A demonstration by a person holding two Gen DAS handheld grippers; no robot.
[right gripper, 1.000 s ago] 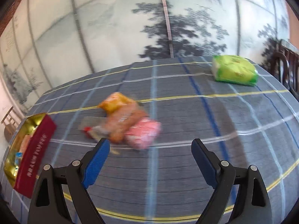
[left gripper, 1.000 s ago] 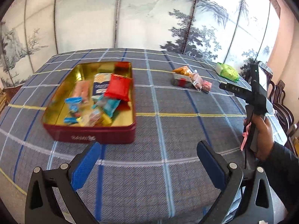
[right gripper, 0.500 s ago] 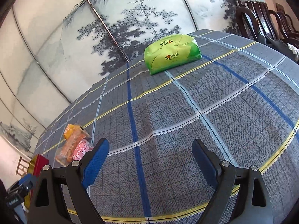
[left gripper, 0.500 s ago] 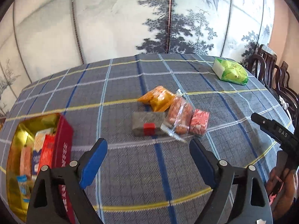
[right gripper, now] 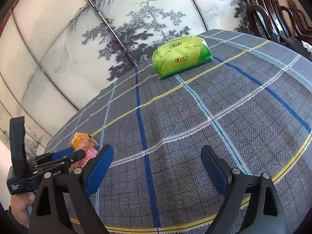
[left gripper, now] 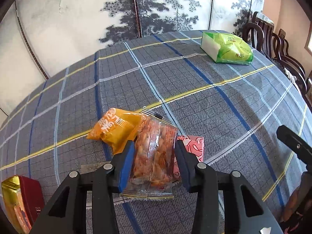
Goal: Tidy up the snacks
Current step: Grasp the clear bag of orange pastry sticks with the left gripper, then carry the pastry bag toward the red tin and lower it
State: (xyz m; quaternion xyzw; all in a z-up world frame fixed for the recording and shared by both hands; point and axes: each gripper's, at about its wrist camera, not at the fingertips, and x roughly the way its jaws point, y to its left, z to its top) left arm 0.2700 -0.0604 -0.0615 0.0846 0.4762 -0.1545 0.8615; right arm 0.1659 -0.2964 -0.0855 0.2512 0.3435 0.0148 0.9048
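Observation:
A clear packet of orange-red snacks (left gripper: 154, 156) lies on the plaid tablecloth between an orange packet (left gripper: 113, 128) and a pink packet (left gripper: 193, 146). My left gripper (left gripper: 155, 146) points steeply down over the clear packet. Its jaws are closing, and both blue pads touch the packet's sides. In the right wrist view the left gripper (right gripper: 78, 154) shows at the far left over the same pile. My right gripper (right gripper: 157, 152) stands open above bare cloth with nothing between its fingers. The red tin (left gripper: 31, 193) with a gold inside holds several snacks at the lower left.
A green tissue pack (right gripper: 181, 56) lies at the far side of the table. Dark wooden chairs (left gripper: 273, 39) stand along the right edge. A painted folding screen (left gripper: 136, 9) closes off the back. A brownish packet (left gripper: 91, 167) peeks out behind the left finger.
My left gripper swept right from the tin to the snack pile, dropped lower and narrowed its jaws around the clear packet. The right gripper swung toward the green pack, then stayed still.

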